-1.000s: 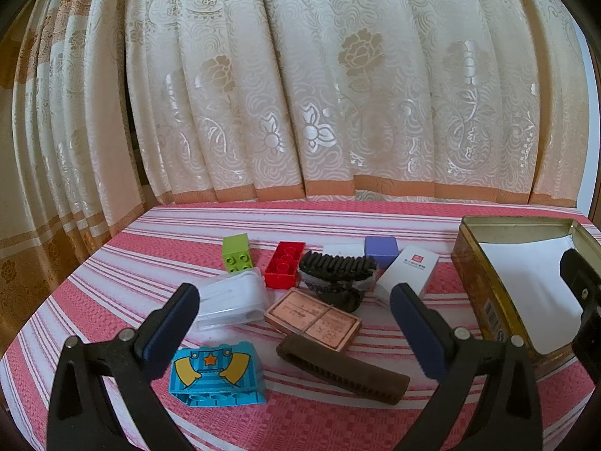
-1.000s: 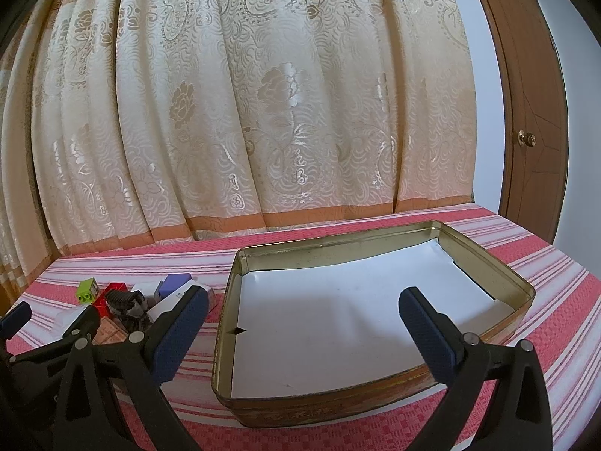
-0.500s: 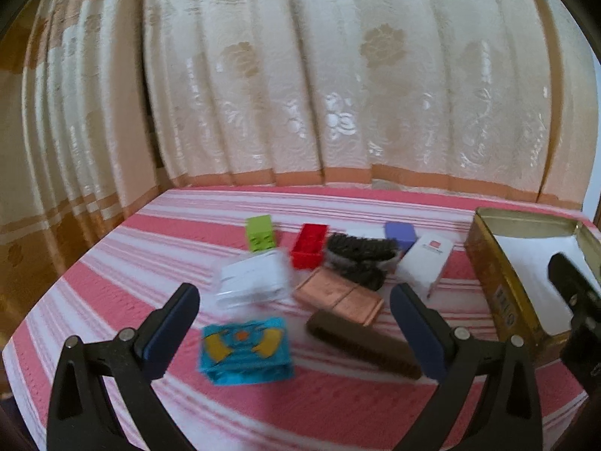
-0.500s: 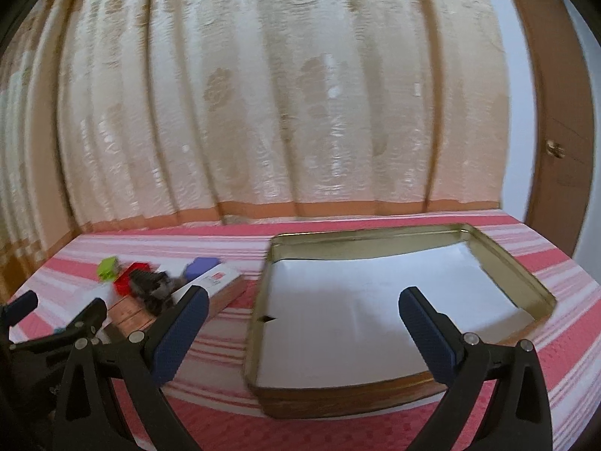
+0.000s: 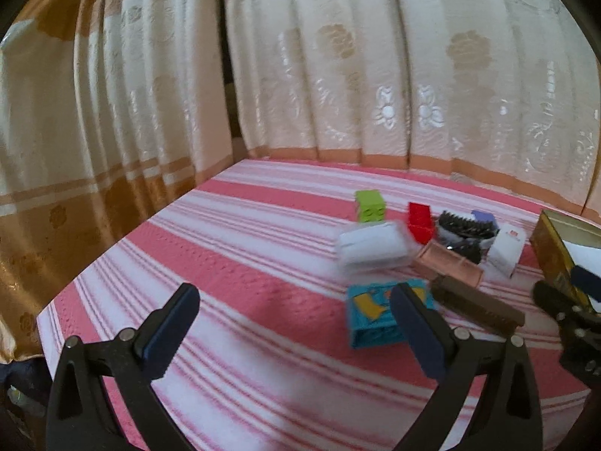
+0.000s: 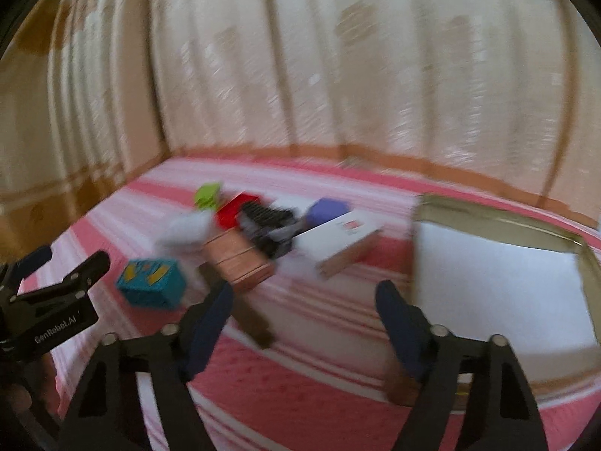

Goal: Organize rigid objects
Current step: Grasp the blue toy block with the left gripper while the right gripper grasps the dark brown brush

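Observation:
A cluster of small objects lies on the red-and-white striped tablecloth [image 5: 240, 285]: a green brick [image 5: 370, 206], a red brick [image 5: 420, 221], a black brush [image 5: 465, 231], a clear plastic case [image 5: 372, 250], a copper-coloured box [image 5: 449, 268], a white box [image 5: 507, 250], a blue printed block [image 5: 379, 312] and a brown bar [image 5: 475, 304]. My left gripper [image 5: 296, 334] is open and empty, left of the cluster. My right gripper [image 6: 304, 323] is open and empty, above the brown bar [image 6: 251, 319], between the cluster and the gold tin [image 6: 499, 221].
The gold tin [image 5: 552, 251] is lined with white paper and stands right of the cluster. Cream curtains [image 5: 338, 75] hang behind and left of the table. The table's left edge [image 5: 124, 233] runs close to the curtain. Both views are motion-blurred.
Both grippers have swung left. The cluster now sits right of my left gripper, and the tin has shifted to the right side of the right wrist view. Both stay open.

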`<control>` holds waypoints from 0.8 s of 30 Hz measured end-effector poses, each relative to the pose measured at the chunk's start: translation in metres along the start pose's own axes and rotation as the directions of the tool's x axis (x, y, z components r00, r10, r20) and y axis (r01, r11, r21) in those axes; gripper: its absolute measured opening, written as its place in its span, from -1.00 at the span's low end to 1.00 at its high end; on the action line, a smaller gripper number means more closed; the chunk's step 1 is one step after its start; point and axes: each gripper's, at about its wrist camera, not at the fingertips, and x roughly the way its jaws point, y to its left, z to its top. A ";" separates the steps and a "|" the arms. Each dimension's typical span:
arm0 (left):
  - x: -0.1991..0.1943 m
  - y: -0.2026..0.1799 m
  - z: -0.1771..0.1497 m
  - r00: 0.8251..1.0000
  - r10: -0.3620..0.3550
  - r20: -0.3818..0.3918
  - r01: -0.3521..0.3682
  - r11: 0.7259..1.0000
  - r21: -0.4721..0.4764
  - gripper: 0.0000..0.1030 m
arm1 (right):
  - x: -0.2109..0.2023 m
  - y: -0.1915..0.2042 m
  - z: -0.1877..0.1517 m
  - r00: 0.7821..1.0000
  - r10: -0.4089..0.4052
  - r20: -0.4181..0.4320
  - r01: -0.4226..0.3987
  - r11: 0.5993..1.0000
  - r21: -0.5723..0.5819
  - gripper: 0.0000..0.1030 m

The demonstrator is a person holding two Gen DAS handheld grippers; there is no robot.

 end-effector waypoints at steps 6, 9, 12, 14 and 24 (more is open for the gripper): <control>-0.001 0.013 0.001 0.999 -0.014 -0.037 0.013 1.000 -0.025 0.99 | 0.037 0.039 0.003 0.986 0.073 -0.150 -0.093 0.986 -0.135 0.32; 0.003 0.014 0.002 0.997 -0.045 -0.064 0.043 0.998 -0.037 0.99 | 0.055 0.049 -0.001 0.978 0.048 -0.202 -0.084 0.980 -0.178 0.16; 0.006 0.006 0.002 0.991 -0.093 -0.095 0.090 0.995 -0.035 0.99 | 0.063 0.045 -0.003 0.965 0.083 -0.250 -0.124 0.980 -0.154 -0.22; 0.009 -0.002 0.001 0.988 -0.109 -0.107 0.106 0.994 -0.030 0.99 | 0.064 0.040 -0.003 0.964 0.090 -0.252 -0.132 0.979 -0.156 -0.41; 0.022 -0.035 0.009 0.972 -0.164 -0.167 0.168 0.986 0.010 0.99 | 0.029 0.018 -0.002 0.972 0.166 -0.167 -0.183 0.978 -0.095 -0.67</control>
